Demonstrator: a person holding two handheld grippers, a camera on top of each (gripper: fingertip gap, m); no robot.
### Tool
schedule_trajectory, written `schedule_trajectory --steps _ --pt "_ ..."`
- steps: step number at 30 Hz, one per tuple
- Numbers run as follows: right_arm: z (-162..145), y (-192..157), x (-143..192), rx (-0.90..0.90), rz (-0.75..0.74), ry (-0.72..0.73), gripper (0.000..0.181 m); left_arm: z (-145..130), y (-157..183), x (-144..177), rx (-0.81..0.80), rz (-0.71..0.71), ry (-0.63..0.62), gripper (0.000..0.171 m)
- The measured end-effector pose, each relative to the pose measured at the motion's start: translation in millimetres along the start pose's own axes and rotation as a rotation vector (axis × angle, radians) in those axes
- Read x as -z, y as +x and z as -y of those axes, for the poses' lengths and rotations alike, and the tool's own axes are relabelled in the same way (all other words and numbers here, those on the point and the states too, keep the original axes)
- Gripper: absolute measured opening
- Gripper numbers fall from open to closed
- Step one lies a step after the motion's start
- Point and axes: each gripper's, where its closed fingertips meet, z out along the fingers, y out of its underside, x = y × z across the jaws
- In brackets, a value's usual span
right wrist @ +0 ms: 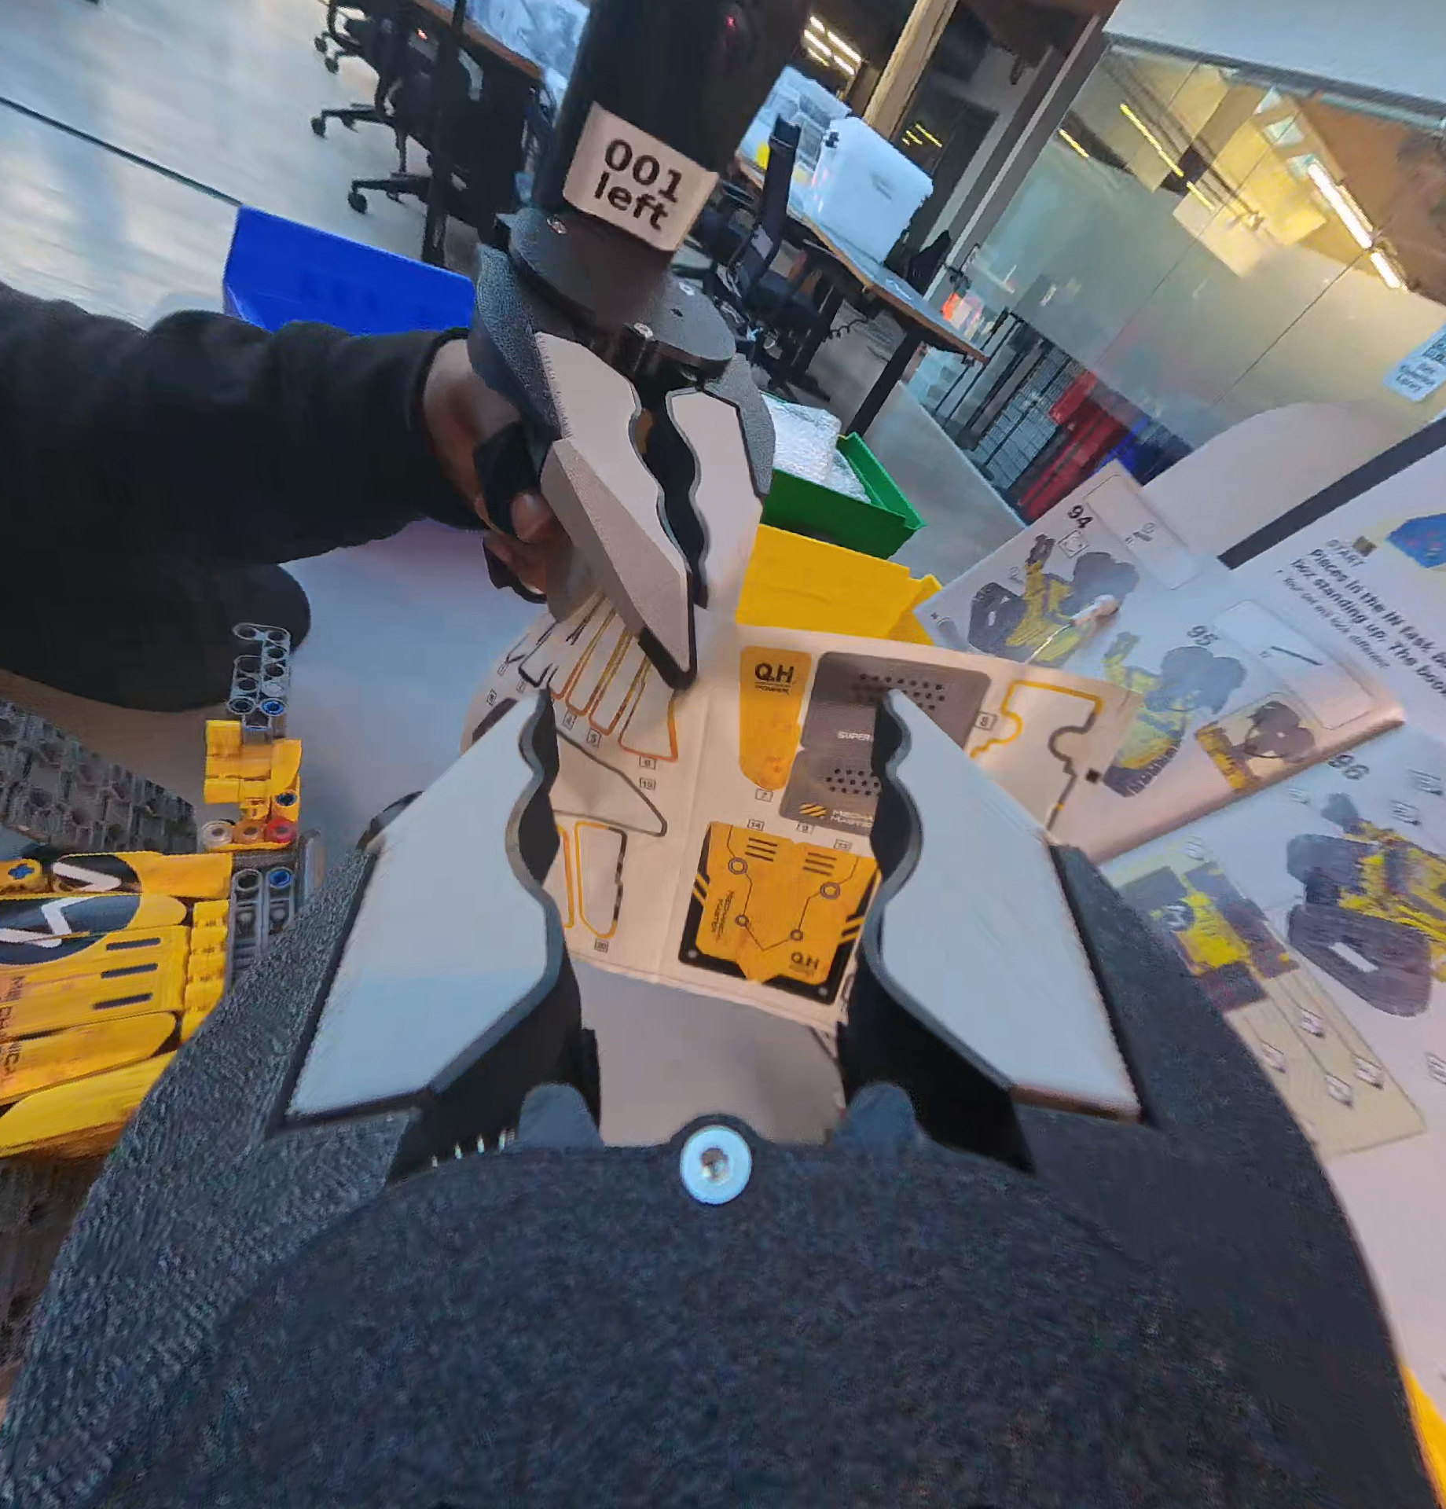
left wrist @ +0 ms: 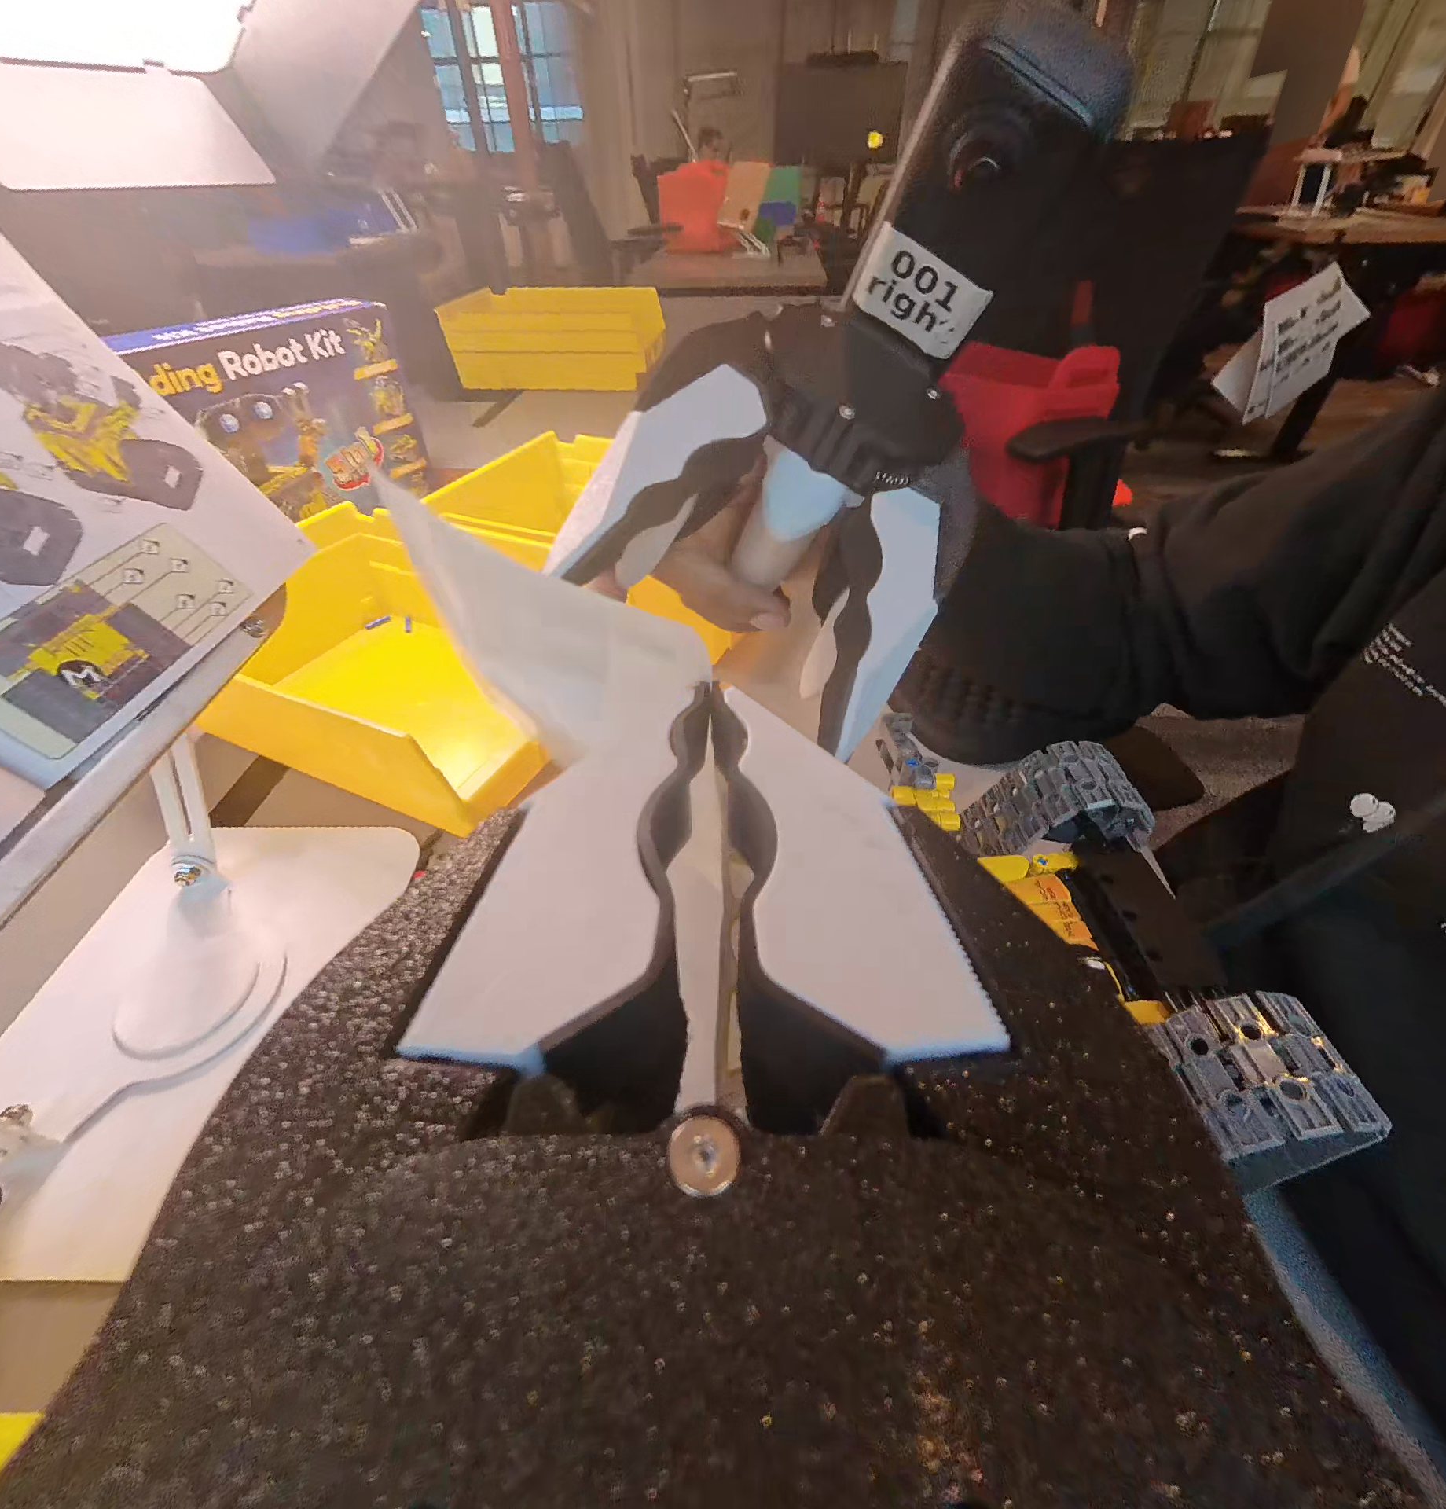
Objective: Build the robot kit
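Note:
My left gripper (left wrist: pixel 707 694) is shut on the edge of a white sticker sheet (left wrist: pixel 556 629) and holds it up off the table. In the right wrist view the sheet (right wrist: pixel 744 825) shows yellow, grey and outlined stickers, with the left gripper (right wrist: pixel 685 665) pinching its top left part. My right gripper (right wrist: pixel 716 706) is open and empty, its jaws wide apart on either side of the sheet, just in front of it. It also shows in the left wrist view (left wrist: pixel 699 663), open, held by a hand in a black sleeve.
A yellow and black brick model with grey tracks (right wrist: pixel 83 963) lies at the left, also seen in the left wrist view (left wrist: pixel 1063 796). An instruction booklet (right wrist: pixel 1275 776) rests on a white stand (left wrist: pixel 189 923). Yellow bins (left wrist: pixel 360 702), a kit box (left wrist: pixel 295 392), and blue (right wrist: pixel 336 278) and green bins (right wrist: pixel 846 498) stand behind. Less than 4 cm separates the two grippers' tips.

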Motion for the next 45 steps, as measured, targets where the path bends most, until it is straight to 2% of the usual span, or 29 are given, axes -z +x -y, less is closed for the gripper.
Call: schedule_trajectory --steps 3,12,20,24,30,33,36,41,45 --pt "-1.1 -13.5 -6.2 0.001 0.059 0.013 0.072 -3.9 9.0 -4.1 -0.029 -0.043 -0.018 0.000" --pt "13.0 -15.7 6.7 -0.013 0.092 0.099 0.023 -0.5 9.7 -2.4 -0.068 -0.032 0.001 0.000" --pt "11.9 -24.5 4.6 0.005 0.126 0.091 0.030 1.6 12.2 -2.5 -0.121 -0.021 0.009 0.000" --pt "14.4 -21.7 7.8 0.008 0.115 0.107 0.018 1.8 17.1 -3.9 -0.148 -0.037 0.013 0.000" --pt "19.5 -24.8 12.6 0.041 0.127 0.125 0.019 3.9 26.8 0.7 -0.187 -0.087 0.050 0.000" --pt "26.5 -25.4 20.6 0.096 0.118 0.137 0.026 11.0 38.5 8.3 -0.220 -0.146 0.112 0.000" --pt "31.8 -29.0 23.7 0.159 0.103 0.126 0.041 14.6 47.6 13.0 -0.224 -0.194 0.138 0.000" --pt "42.6 -35.1 21.6 0.167 0.101 0.152 0.056 9.2 59.3 11.2 -0.253 -0.242 0.103 0.000" --pt "48.7 -35.7 32.8 0.279 0.070 0.127 0.067 -6.5 57.0 6.4 -0.312 -0.199 -0.030 0.000"
